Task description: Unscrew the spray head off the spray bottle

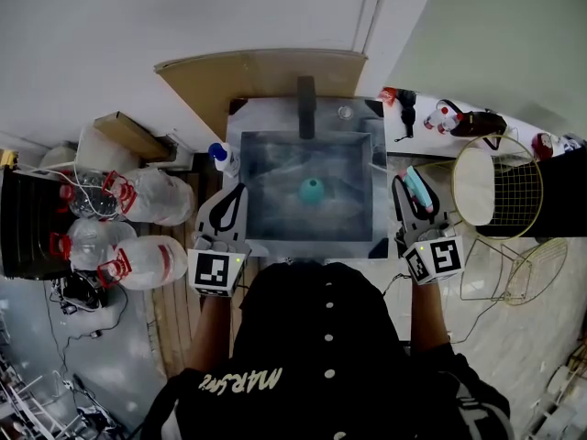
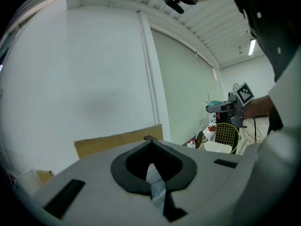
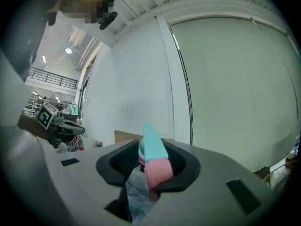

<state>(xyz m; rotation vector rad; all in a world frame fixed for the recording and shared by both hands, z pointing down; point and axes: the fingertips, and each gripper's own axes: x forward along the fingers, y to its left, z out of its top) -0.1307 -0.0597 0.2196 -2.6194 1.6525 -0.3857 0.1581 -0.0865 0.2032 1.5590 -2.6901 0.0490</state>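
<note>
A teal bottle (image 1: 312, 190) without its head stands in the steel sink (image 1: 358, 232). The teal and pink spray head (image 1: 417, 191) is off the bottle, and my right gripper (image 1: 406, 187) is shut on it over the counter right of the sink. In the right gripper view the spray head (image 3: 152, 155) sticks up between the jaws of the right gripper (image 3: 149, 166). My left gripper (image 1: 239, 192) hovers at the sink's left edge, shut and empty. In the left gripper view its jaws (image 2: 151, 166) meet with nothing between them, pointing up at the wall.
A black faucet (image 1: 305, 106) rises behind the sink. A yellow wire basket (image 1: 500, 186) stands at the right. Large water jugs (image 1: 138, 195) and a black crate (image 1: 27, 223) lie at the left. A blue-capped bottle (image 1: 220, 154) stands by the sink's far-left corner. Cardboard (image 1: 257, 71) leans on the wall.
</note>
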